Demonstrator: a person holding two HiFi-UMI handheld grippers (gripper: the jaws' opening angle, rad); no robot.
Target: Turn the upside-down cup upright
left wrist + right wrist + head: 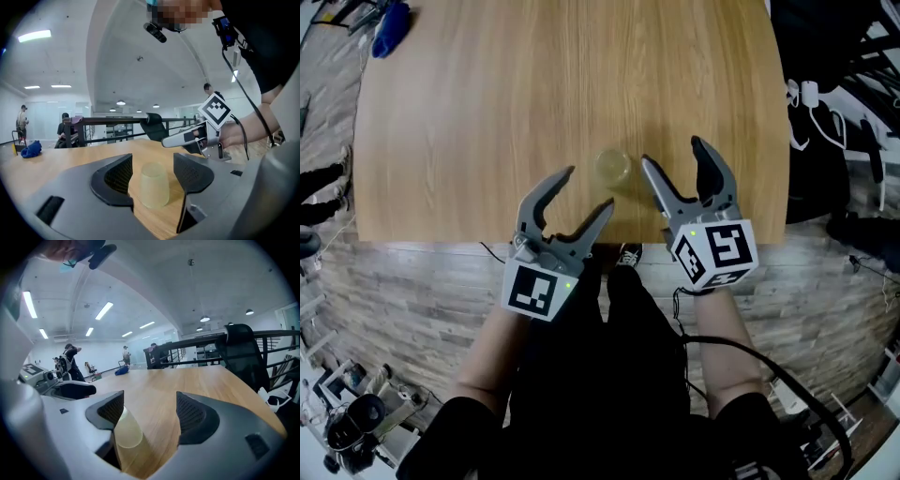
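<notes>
Wooden table (487, 112): light-grained top filling the upper half of the head view; its near edge runs across the middle of the frame
Cup (612, 167): translucent, pale yellow; stands upside down on the table, closed base up and wide mouth on the wood; sits at the centre of the head view, close to the near edge, between the two grippers and touching neither
Left gripper (590, 187): lower centre-left of the head view, reaching in over the near edge of the table; jaws spread wide, pads pressing on nothing; in the left gripper view the cup shows low in the gap between the two pads, clear of both; in the head view it stands just past the tip of the jaw nearer the frame's centre
Right gripper (671, 150): right of centre in the head view, over the table; jaws spread wide, with only bare wood between the pads; in the right gripper view the cup shows at the lower left, partly hidden behind the pad on that side; in the head view it stands just beside that jaw's tip, with a gap
Right hand (241, 136): at the right of the left gripper view, wrapped round the rear of the right gripper
Blue object (391, 26): upper left corner of the head view, on the far corner of the table, well apart from the cup; kind cannot be told
Black chair (241, 357): right side of the right gripper view, beyond the table's edge
</notes>
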